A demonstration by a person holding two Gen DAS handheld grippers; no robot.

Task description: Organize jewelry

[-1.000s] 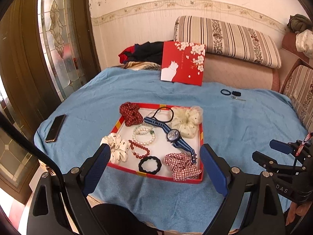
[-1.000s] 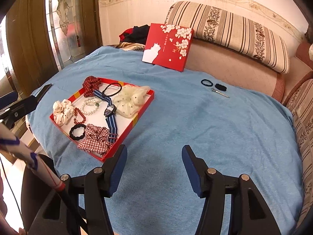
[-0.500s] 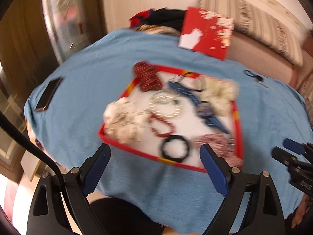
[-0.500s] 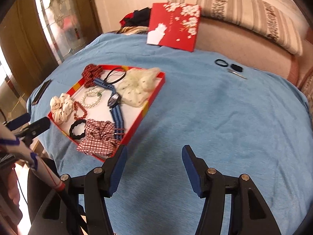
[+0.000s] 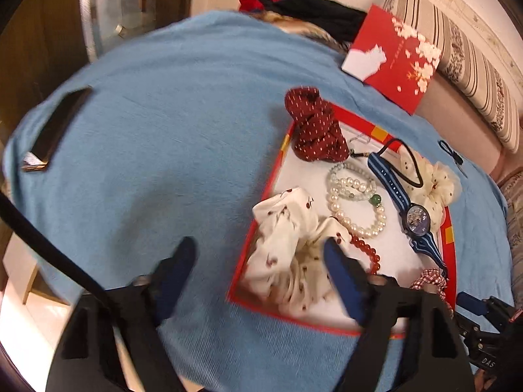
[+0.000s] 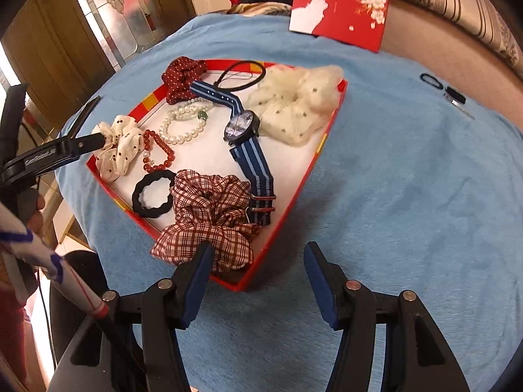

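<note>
Now, view by view:
Left wrist: the left gripper (image 5: 258,254) has dropped close over the tray (image 5: 281,150), jaws apart around the white scrunchie (image 5: 287,228), likely the first pick.
Right wrist: the right gripper (image 6: 258,258), jaws apart and empty, has moved nearer the tray's corner, beside the checked scrunchie (image 6: 209,219).

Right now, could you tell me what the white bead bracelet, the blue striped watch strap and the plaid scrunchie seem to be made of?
White bead bracelet: glossy round beads, pearl or imitation, judging by their soft sheen; one green bead.
Blue striped watch strap: matte woven fabric, probably nylon, with metal keepers at its end.
Red-and-white plaid scrunchie: soft gathered cloth, matte and crinkled.
</note>
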